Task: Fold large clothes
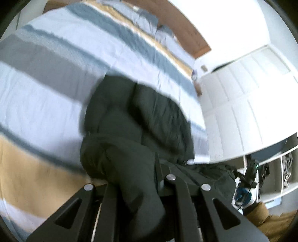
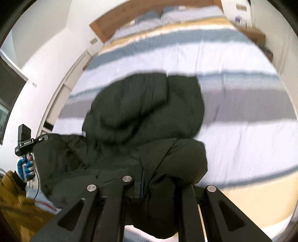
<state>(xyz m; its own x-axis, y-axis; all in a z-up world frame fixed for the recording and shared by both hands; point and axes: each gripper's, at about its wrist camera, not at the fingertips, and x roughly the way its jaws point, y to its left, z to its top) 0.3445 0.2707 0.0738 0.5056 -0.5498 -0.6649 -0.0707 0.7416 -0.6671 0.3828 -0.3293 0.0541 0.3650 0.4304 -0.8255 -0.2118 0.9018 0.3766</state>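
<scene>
A large dark green puffy jacket [image 1: 137, 119] hangs over the striped bed, held up by both grippers; its far part rests on the bedspread. It also fills the middle of the right wrist view [image 2: 149, 111]. My left gripper [image 1: 137, 188] is shut on a bunched fold of the jacket, which covers its fingertips. My right gripper [image 2: 156, 186] is shut on another bunched fold near a zipper edge. The right gripper shows in the left wrist view [image 1: 249, 173], and the left gripper in the right wrist view [image 2: 26, 141], each gripped by a blue-gloved hand.
The bed [image 1: 46, 83] has a white, grey, blue and tan striped bedspread, with pillows [image 2: 167, 13] at a wooden headboard [image 2: 104, 24]. A white panelled door [image 1: 242, 111] and white shelves [image 1: 283, 171] stand beside the bed. A white wall [image 2: 46, 46] is on the other side.
</scene>
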